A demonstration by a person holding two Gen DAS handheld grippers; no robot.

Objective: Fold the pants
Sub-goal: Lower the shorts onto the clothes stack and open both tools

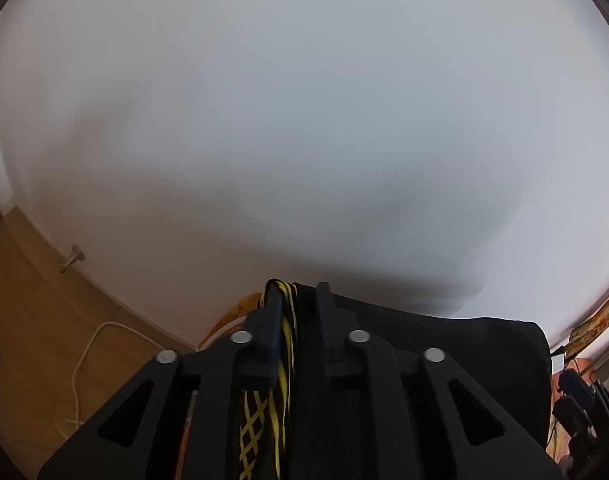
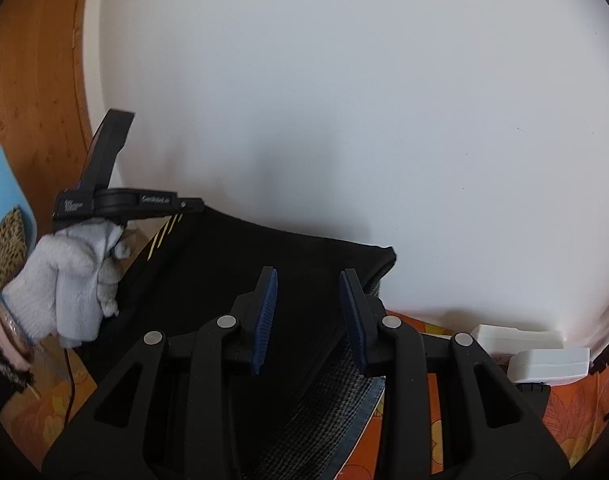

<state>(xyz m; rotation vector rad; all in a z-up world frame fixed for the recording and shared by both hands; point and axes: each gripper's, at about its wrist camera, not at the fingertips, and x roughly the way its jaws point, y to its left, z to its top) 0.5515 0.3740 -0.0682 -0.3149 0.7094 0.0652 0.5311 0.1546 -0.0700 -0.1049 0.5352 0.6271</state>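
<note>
Left black two-finger gripper point(image 1: 294, 300): raised level toward a white wall point(image 1: 304, 120), jaws clamped on the yellow-striped edge of the black fabric pants point(image 2: 264, 264), held by a white-gloved hand point(image 2: 72, 280).

Right black gripper point(image 2: 308, 300): blue-padded jaws apart, hovering over the pants, which hang lifted above an orange patterned cloth point(image 2: 564, 412).

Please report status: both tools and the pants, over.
Left tool shut on pants, at the yellow-striped edge. Right tool open, hovering above the black fabric, holding nothing. Pants partly lifted before white wall. Nothing in the way.
</note>
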